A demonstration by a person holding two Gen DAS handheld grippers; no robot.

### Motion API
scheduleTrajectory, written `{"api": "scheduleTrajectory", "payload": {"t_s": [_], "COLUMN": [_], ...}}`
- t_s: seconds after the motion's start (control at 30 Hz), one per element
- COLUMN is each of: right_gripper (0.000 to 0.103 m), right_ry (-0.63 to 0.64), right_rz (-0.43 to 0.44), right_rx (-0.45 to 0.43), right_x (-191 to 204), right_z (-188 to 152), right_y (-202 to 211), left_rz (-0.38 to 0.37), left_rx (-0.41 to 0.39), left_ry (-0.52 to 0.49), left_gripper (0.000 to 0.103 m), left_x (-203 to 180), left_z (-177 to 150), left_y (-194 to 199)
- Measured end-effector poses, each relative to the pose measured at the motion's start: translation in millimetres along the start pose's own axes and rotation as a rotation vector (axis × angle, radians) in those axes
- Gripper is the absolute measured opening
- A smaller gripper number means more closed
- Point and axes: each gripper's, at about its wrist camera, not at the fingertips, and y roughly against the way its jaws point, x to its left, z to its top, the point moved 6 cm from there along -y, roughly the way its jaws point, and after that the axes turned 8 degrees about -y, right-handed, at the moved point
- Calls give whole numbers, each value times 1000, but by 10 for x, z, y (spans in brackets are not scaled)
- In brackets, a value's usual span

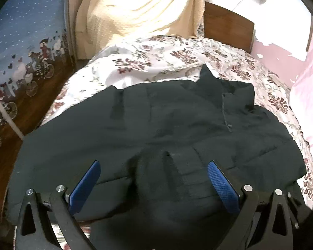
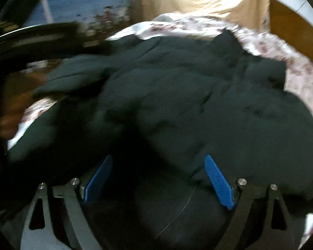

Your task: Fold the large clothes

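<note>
Black jacket (image 1: 156, 125) spread on floral bedspread (image 1: 177, 56). Left gripper (image 1: 153, 164) and right gripper (image 2: 158, 159) above it, jaws apart, empty. Right view motion-blurred; jacket near edge cut off.

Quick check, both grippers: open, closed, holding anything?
Left gripper: open, jaws wide apart above the black jacket, holding nothing.
Right gripper: open over the same jacket, holding nothing.

Black jacket (image 1: 156, 120), maroon-floral white bedspread (image 1: 156, 58), blue gripper pads (image 1: 221, 185)
</note>
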Motion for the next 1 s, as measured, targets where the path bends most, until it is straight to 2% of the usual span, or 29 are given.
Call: {"api": "scheduleTrajectory", "payload": {"t_s": [0.07, 0.13, 0.23, 0.3, 0.33, 0.4, 0.47, 0.57, 0.63, 0.77, 0.87, 1.0], "right_gripper": [87, 87, 87, 87, 87, 87, 87, 86, 86, 88, 92, 92], "right_ry": [0, -7, -73, -180, -237, -361, -454, -547, -532, -441, -421, -435], "right_rz": [49, 34, -68, -173, -204, -252, -268, -231, -257, -347, -366, -348], "right_rx": [14, -19, -108, -186, -205, -246, -250, -252, -220, -77, -77, -87], "right_x": [29, -57, -462, -925, -1137, -1578, -1965, -2213, -2219, -2135, -2061, -2012], "right_z": [-196, -339, -480, -553, -549, -557, -529, -481, -476, -565, -572, -634], "right_y": [194, 446, 887, 1155, 1215, 1298, 1216, 998, 773, 146, 110, 110], "left_rz": [-21, -25, 9, 58, 104, 142, 139, 126, 122, 98, 77, 64], "left_rx": [4, 8, 24, 40, 57, 79, 92, 99, 100, 79, 74, 74], "left_ry": [-5, -23, -72, -111, -143, -168, -167, -155, -148, -135, -119, -102], "left_gripper": [103, 103, 103, 103, 103, 103, 103, 103, 103, 103, 103, 103], "left_x": [-108, -225, -378, -434, -461, -477, -470, -441, -429, -411, -386, -369], "left_z": [-14, -40, -87, -113, -144, -185, -226, -270, -295, -329, -335, -339], "left_y": [-73, -155, -299, -395, -471, -542, -601, -650, -675, -689, -708, -609]}}
